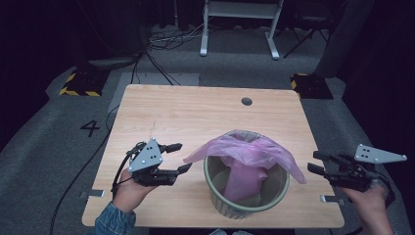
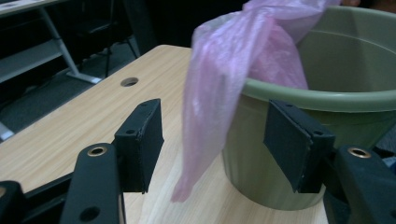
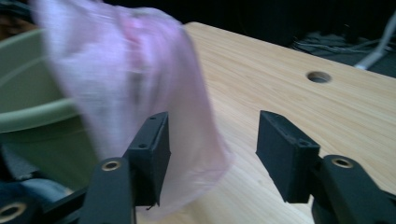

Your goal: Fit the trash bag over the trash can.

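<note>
Pink plastic: a thin bag liner (image 1: pixel 244 159) drapes over the rim of the green bin (image 1: pixel 244 205), one flap hanging down each side and the rest slumped inside.
Bin: it stands on the pale wood counter (image 1: pixel 195 112), toward my near edge, between my two hands.
My left claw (image 1: pixel 177 157): it hovers just left of the bin with jaws standing apart and nothing pinched; in the left gripper view the liner's flap hangs between the pads without touching either.
My right claw (image 1: pixel 315 162): it sits off the counter's right edge, jaws spread, gripping nothing; the right gripper view has the liner's other flap hanging beyond its pads.
Writing: a black "4" (image 1: pixel 90 128) is marked on the grey floor left of the counter.
Counter detail: a round cable hole (image 1: pixel 246 101) sits near the far edge.
</note>
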The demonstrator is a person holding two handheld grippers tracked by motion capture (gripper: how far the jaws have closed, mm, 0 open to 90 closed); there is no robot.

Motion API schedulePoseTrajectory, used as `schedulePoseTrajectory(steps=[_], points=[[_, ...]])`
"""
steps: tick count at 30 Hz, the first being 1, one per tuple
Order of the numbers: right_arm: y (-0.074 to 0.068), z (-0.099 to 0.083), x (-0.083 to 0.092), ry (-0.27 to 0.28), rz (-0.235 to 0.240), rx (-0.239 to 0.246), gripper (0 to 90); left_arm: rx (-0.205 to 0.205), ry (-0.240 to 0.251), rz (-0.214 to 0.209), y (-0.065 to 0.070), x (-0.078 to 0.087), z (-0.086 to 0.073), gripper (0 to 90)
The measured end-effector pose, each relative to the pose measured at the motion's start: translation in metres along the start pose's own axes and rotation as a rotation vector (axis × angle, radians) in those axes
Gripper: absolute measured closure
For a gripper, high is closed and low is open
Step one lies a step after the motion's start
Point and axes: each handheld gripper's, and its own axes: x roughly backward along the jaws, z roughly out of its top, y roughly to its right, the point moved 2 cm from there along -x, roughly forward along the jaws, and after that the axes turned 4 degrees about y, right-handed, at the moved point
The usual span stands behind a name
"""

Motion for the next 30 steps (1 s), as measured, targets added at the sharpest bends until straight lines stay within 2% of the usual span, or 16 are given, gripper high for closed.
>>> schedulePoseTrajectory(steps=[5, 8, 10, 11, 12, 14, 15, 17, 19, 22, 25, 30], points=[[-0.024, 0.004, 0.003, 0.021, 0.087, 0.064, 39.5, 0.017, -0.026, -0.027, -0.004, -0.021, -0.003, 35.5], [-0.034, 0.003, -0.008, -0.007, 0.133, 0.093, 39.5, 0.037, -0.041, -0.041, -0.008, -0.035, -0.004, 37.4], [-0.038, 0.001, -0.019, -0.039, 0.14, 0.115, 40.5, 0.039, -0.046, -0.062, -0.011, -0.041, -0.004, 40.6], [-0.038, 0.0, -0.023, -0.048, 0.141, 0.117, 43.6, 0.041, -0.049, -0.079, -0.011, -0.043, -0.005, 44.0], [-0.038, -0.001, -0.026, -0.06, 0.145, 0.115, 49.6, 0.041, -0.05, -0.109, -0.012, -0.044, -0.005, 51.3], [-0.039, -0.002, -0.028, -0.082, 0.149, 0.113, 69.0, 0.04, -0.049, -0.132, -0.011, -0.046, -0.005, 63.0], [-0.039, -0.001, -0.028, -0.081, 0.151, 0.113, 73.8, 0.036, -0.05, -0.138, -0.01, -0.047, -0.005, 68.4], [-0.041, 0.0, -0.025, -0.082, 0.156, 0.121, 83.0, 0.024, -0.041, -0.134, -0.008, -0.045, -0.004, 78.4], [-0.046, 0.0, -0.021, -0.082, 0.153, 0.141, 87.1, 0.01, -0.03, -0.129, -0.006, -0.041, -0.003, 85.7], [-0.055, 0.0, -0.015, -0.084, 0.157, 0.169, 88.8, -0.026, -0.013, -0.125, 0.0, -0.03, -0.002, 89.2], [-0.066, -0.002, -0.009, -0.091, 0.187, 0.194, 89.3, -0.081, -0.006, -0.147, 0.009, -0.016, -0.007, 89.2], [-0.081, -0.021, -0.007, -0.149, 0.252, 0.213, 89.6, -0.103, -0.032, -0.246, 0.028, -0.002, -0.029, 89.2]])
